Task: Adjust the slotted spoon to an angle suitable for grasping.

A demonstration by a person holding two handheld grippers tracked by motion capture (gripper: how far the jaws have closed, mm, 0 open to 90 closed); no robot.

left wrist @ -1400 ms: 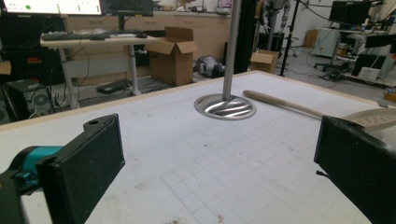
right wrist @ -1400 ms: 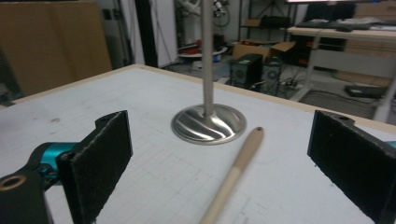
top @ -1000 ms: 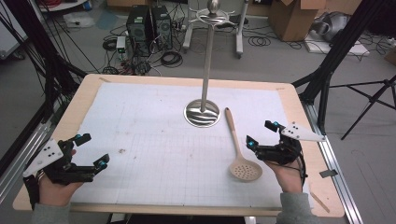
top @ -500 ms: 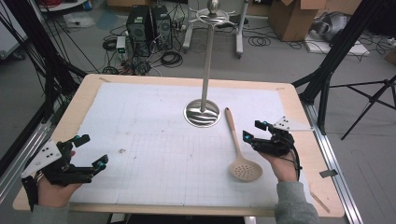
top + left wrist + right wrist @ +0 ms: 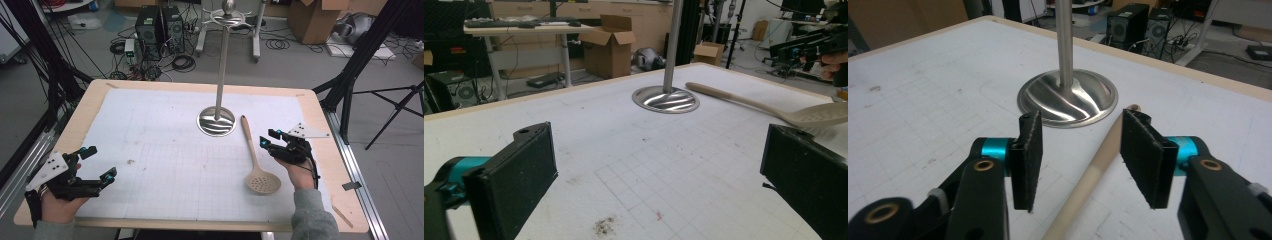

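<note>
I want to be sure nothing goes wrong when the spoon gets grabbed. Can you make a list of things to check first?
1. Spoon handle lies between the pads of the right gripper: ok. The jaws have just been closing.
2. Pads pressing on the handle: not ok; there are gaps on both sides.
3. Grip spot is clear of the stand's base: ok, the base sits farther ahead.
4. Spoon lies flat on the table, bowl end nearest the person: ok.
5. Left gripper is out of the way, far left, jaws open and empty: ok.
6. Free hook on the stand top: cannot tell.
</note>
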